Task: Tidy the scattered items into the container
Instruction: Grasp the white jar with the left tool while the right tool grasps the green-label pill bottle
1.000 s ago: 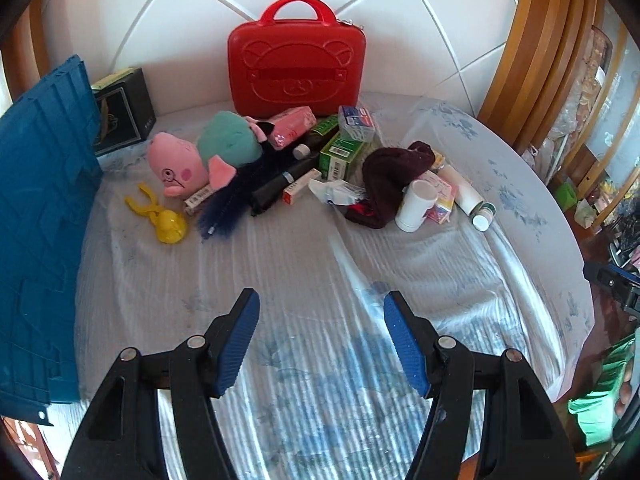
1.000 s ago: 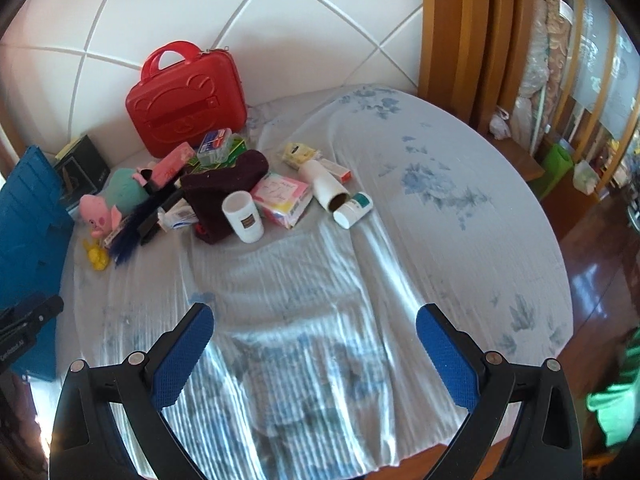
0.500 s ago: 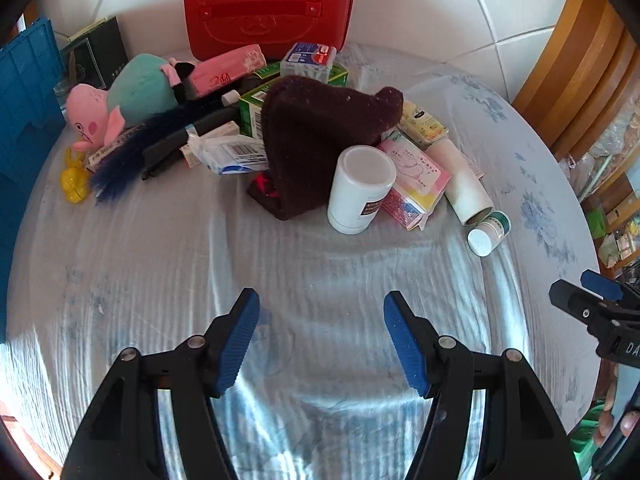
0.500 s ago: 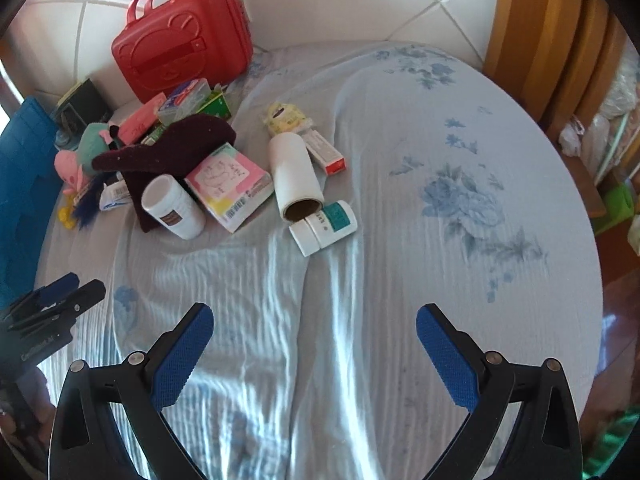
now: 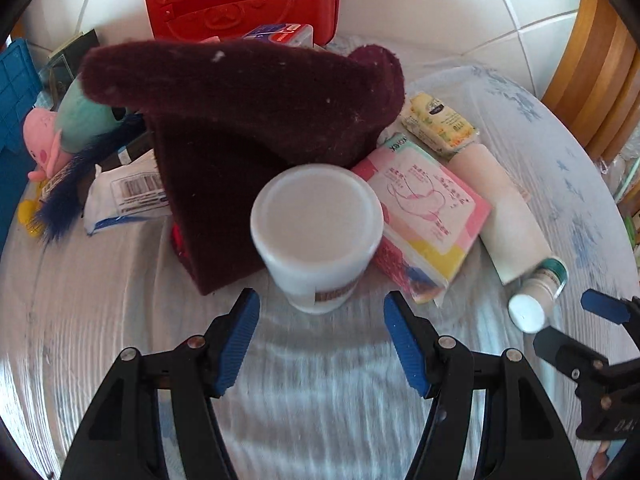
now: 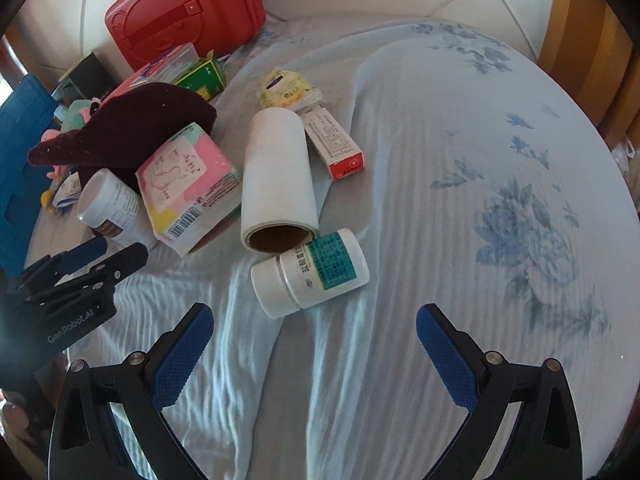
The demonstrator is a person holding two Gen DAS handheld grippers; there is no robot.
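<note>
Hovering open, left tongs point(image 5: 320, 336) are framing the light, rigid white jar point(image 5: 318, 236); open right tongs point(image 6: 314, 354) are nearing the slippery medicine bottle point(image 6: 310, 272).

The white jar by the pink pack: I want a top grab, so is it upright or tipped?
Upright: the white jar stands on its base, lid facing up.

On the bed point(image 6: 460, 200) a tub point(image 5: 316, 232) stands upright just before the plush cloth point(image 5: 240, 120), with a flat packet point(image 5: 424, 216) touching its right side; right of the packet lies a roll point(image 6: 278, 176), its open end beside a toppled bottle point(image 6: 312, 272). Behind the heap a case point(image 6: 188, 12) stands against the wall; a crate point(image 5: 16, 120) stands far left.
</note>
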